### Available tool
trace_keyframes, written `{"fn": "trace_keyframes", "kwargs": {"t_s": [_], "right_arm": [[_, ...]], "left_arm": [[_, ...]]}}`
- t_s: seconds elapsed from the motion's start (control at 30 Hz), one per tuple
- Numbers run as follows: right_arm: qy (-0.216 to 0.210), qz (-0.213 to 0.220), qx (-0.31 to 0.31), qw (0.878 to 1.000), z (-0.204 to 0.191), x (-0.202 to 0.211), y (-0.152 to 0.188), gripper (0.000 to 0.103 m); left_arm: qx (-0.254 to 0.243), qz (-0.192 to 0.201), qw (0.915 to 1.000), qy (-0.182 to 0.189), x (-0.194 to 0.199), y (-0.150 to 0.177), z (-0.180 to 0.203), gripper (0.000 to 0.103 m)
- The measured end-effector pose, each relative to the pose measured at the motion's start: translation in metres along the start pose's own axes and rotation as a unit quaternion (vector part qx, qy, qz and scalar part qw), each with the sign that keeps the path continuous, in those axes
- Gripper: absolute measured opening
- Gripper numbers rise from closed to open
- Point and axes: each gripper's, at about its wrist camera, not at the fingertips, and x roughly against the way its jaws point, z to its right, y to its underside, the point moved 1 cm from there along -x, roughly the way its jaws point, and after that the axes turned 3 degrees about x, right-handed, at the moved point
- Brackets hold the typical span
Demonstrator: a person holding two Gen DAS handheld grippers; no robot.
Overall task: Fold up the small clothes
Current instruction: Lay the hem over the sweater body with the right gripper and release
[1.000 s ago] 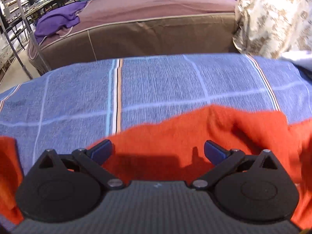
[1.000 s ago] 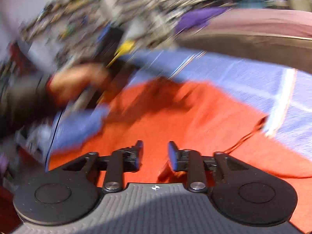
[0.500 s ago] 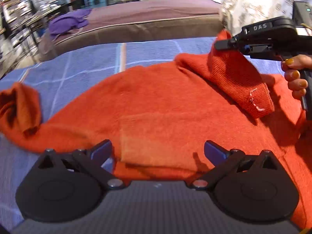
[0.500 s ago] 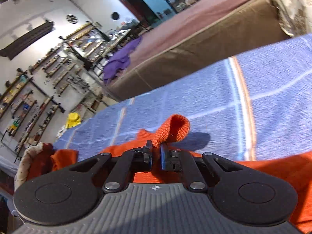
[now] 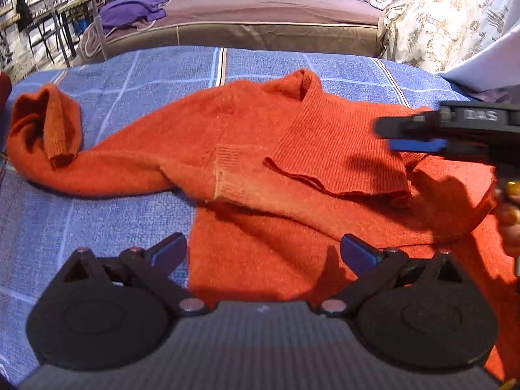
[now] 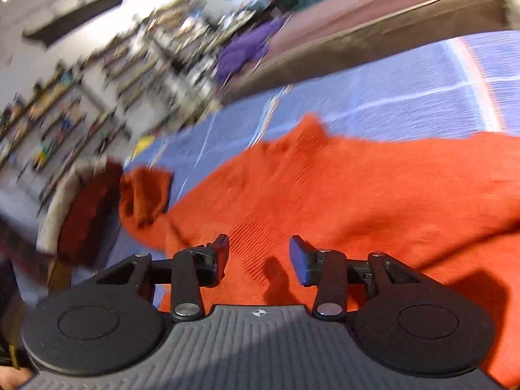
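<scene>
An orange knitted sweater (image 5: 247, 149) lies spread on the blue checked cloth (image 5: 97, 221). One part is folded over its middle, and a sleeve cuff (image 5: 55, 126) curls up at the far left. My left gripper (image 5: 263, 255) hovers open over the sweater's near edge, nothing between its fingers. My right gripper (image 6: 258, 256) is blurred in its own view, above the sweater (image 6: 357, 195). Its jaws are opening and nothing is between them. From the right side of the left wrist view, the right gripper (image 5: 412, 136) reaches in, held by a hand (image 5: 510, 214).
A brown sofa (image 5: 260, 29) with a purple cloth (image 5: 133, 9) stands behind the table. A floral blanket (image 5: 448, 19) lies at the back right. Shelves and racks (image 6: 81, 104) fill the left wall. A dark red bundle (image 6: 87, 214) sits by the table's left end.
The right gripper was shut on a fold of the sweater, held up; it has let go, and the fold now lies flat on the sweater. The left gripper drew back and stayed open.
</scene>
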Motion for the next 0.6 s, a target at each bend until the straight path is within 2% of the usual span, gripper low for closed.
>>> {"fn": "trace_keyframes", "kwargs": {"t_s": [0.1,0.17,0.2,0.27,0.37,0.4,0.43,0.47,0.6], "right_arm": [[0.136,0.031,-0.021,0.99,0.01,0.017,0.016,0.072],[0.181,0.038,-0.05,0.982,0.03,0.02,0.02,0.072],[0.179,0.037,-0.074,0.98,0.041,0.018,0.022,0.072],[0.147,0.049,-0.108,0.982,0.06,0.016,0.024,0.071],[0.117,0.073,-0.113,0.984,0.064,0.009,0.016,0.069],[0.102,0.073,-0.116,0.985,0.064,0.003,0.011,0.062],[0.096,0.072,-0.117,0.986,0.063,-0.001,0.004,0.032],[0.102,0.075,-0.115,0.985,0.063,-0.003,-0.003,0.011],[0.182,0.12,-0.087,0.972,0.067,-0.005,-0.039,0.011]], "left_arm": [[0.017,-0.005,0.9998,0.013,-0.004,-0.001,-0.003,0.103],[0.017,-0.001,0.9996,0.021,-0.002,-0.001,0.001,0.103],[0.013,0.0,0.9997,0.022,0.0,-0.001,0.003,0.103],[0.003,0.003,0.9997,0.022,0.002,0.0,0.008,0.103],[-0.002,0.002,0.9998,0.02,0.003,0.001,0.01,0.103],[0.001,0.001,0.9998,0.019,0.002,0.001,0.01,0.103],[0.005,-0.001,0.9998,0.02,0.002,0.001,0.01,0.103],[0.008,-0.003,0.9997,0.022,0.002,0.001,0.009,0.103],[0.01,-0.004,0.9997,0.021,0.0,0.002,0.009,0.103]]}}
